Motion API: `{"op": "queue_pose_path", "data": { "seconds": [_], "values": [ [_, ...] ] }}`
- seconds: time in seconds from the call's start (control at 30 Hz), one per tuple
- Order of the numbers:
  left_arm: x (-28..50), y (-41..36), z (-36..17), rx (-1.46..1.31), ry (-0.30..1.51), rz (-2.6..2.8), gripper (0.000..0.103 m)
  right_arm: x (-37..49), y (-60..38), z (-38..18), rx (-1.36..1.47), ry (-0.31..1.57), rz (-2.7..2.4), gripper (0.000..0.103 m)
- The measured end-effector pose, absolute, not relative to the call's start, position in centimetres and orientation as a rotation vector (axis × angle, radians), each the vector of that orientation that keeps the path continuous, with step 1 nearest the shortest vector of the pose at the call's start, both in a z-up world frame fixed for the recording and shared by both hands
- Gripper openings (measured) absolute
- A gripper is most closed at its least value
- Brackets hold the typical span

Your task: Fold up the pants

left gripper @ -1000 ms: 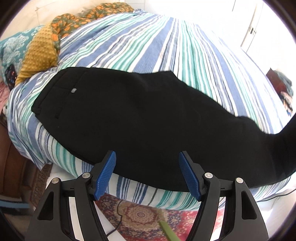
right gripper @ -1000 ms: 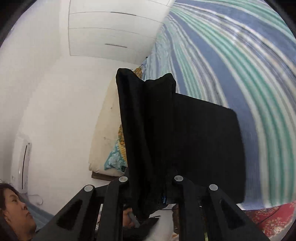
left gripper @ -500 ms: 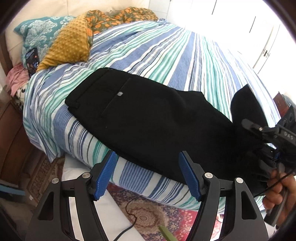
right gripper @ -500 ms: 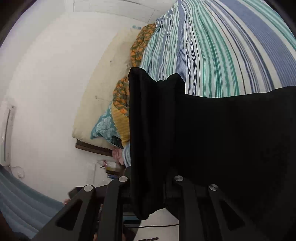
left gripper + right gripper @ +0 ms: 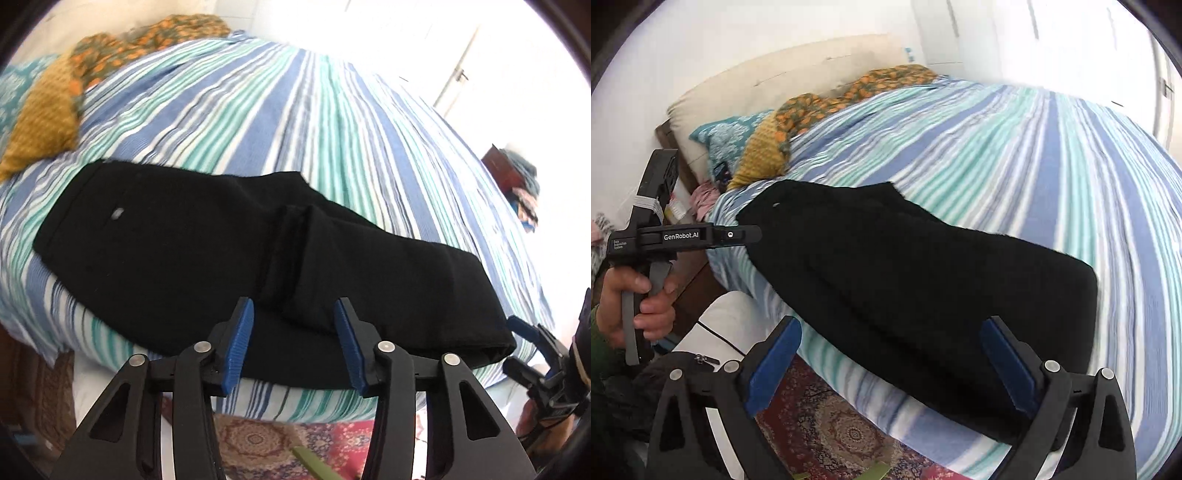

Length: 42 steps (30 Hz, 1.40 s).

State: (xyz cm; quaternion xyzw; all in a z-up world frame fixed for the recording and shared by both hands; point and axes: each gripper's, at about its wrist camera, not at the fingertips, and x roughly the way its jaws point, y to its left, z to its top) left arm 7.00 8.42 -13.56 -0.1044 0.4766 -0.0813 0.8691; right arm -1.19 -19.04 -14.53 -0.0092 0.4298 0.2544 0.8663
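Black pants (image 5: 207, 251) lie along the near edge of a bed with a striped cover (image 5: 295, 122), waistband end toward the pillows, legs folded back over themselves so the cuff end sits on top around mid-length; the fold edge lies at the right in the left wrist view. Fabric is so dark that layers and seams barely read; only a small grey button (image 5: 118, 213) stands out. Left gripper (image 5: 293, 341) hovers just above the near edge of the pants, blue pads (image 5: 242, 339) apart with nothing between them; its jaws have just been closing, though a clear gap remains. Whether the pad tips touch the cloth cannot be told. Right gripper (image 5: 890, 369) has just been opening, its pads spread wide over the folded end, gripping nothing; contact with the cloth is unclear here too. A hand (image 5: 635, 299) holds the left gripper's handle at the left edge of the right wrist view. Mustard pillow (image 5: 761, 155), teal pillow (image 5: 720, 136) and orange-print cushion (image 5: 849, 92) sit at the headboard, all motion-blurred. A patterned rug (image 5: 842, 432) shows under the bed edge, partly hidden by the gripper bodies. Background at the right is blown out white.
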Motion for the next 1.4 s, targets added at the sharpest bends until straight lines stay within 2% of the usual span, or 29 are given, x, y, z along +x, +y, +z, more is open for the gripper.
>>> {"op": "queue_pose_path", "data": {
  "seconds": [0.07,0.23,0.3,0.33,0.47,0.6,0.63,0.67,0.7,0.73,0.77,0.93,1.0,1.03,1.13,1.2,1.23,1.27,1.33,1.4],
  "values": [
    [9.4,7.0,-14.6,-0.150,1.013,-0.171,0.041,-2.2,-22.8,-14.3,0.077,0.904,0.447,0.097],
    [13.1,6.3,-18.0,-0.086,1.119,-0.160,0.038,-2.2,-28.0,-14.7,0.232,0.907,0.328,0.098],
    [13.0,5.8,-17.9,-0.059,1.105,-0.199,0.006,-1.8,-28.7,-14.3,0.236,0.892,0.325,0.098],
    [13.0,5.5,-17.6,-0.050,1.110,-0.212,0.003,-1.7,-28.7,-14.3,0.230,0.889,0.329,0.098],
    [13.3,5.7,-15.2,-0.050,1.008,-0.162,0.003,-1.8,-28.7,-14.4,0.224,0.882,0.349,0.097],
    [16.0,6.3,-18.2,-0.034,1.103,-0.092,0.007,-1.8,-28.2,-14.9,0.222,0.888,0.368,0.097],
    [16.1,6.0,-18.9,-0.005,1.134,-0.077,0.013,-1.7,-28.0,-15.0,0.222,0.893,0.372,0.097],
    [16.0,5.8,-19.2,0.024,1.145,-0.064,0.027,-1.8,-27.9,-15.1,0.221,0.897,0.374,0.097],
    [15.8,5.7,-19.2,0.047,1.135,-0.043,0.036,-1.9,-27.9,-15.1,0.220,0.897,0.376,0.097],
    [15.4,5.8,-19.0,0.059,1.116,-0.020,0.058,-2.0,-27.9,-15.1,0.218,0.893,0.377,0.098],
    [15.4,5.8,-18.9,0.052,1.103,-0.008,0.074,-2.1,-27.9,-15.0,0.217,0.887,0.378,0.098],
    [15.5,7.8,-17.8,-0.105,1.089,-0.073,0.077,-2.2,-28.0,-15.3,0.226,0.892,0.374,0.098],
    [15.8,8.4,-17.7,-0.167,1.085,-0.110,0.082,-2.2,-27.9,-15.3,0.220,0.893,0.374,0.098],
    [16.1,8.4,-17.9,-0.196,1.094,-0.138,0.085,-2.2,-27.8,-15.3,0.213,0.892,0.374,0.098],
    [17.3,7.4,-19.6,-0.238,1.175,-0.259,0.086,-2.4,-27.6,-15.4,0.198,0.894,0.370,0.098],
    [17.5,5.7,-21.0,-0.193,1.237,-0.276,0.083,-2.4,-27.6,-15.5,0.198,0.898,0.368,0.098],
    [17.5,4.8,-21.4,-0.147,1.241,-0.258,0.071,-2.4,-27.6,-15.5,0.197,0.899,0.367,0.098],
    [17.1,4.2,-21.5,-0.107,1.240,-0.228,0.043,-2.4,-27.6,-15.4,0.196,0.898,0.366,0.098],
    [17.3,4.0,-21.4,-0.122,1.248,-0.181,0.014,-2.5,-27.6,-15.3,0.192,0.895,0.366,0.098],
    [17.1,4.0,-20.8,-0.153,1.245,-0.163,0.009,-2.6,-27.6,-15.3,0.194,0.893,0.367,0.098]
  ]
}}
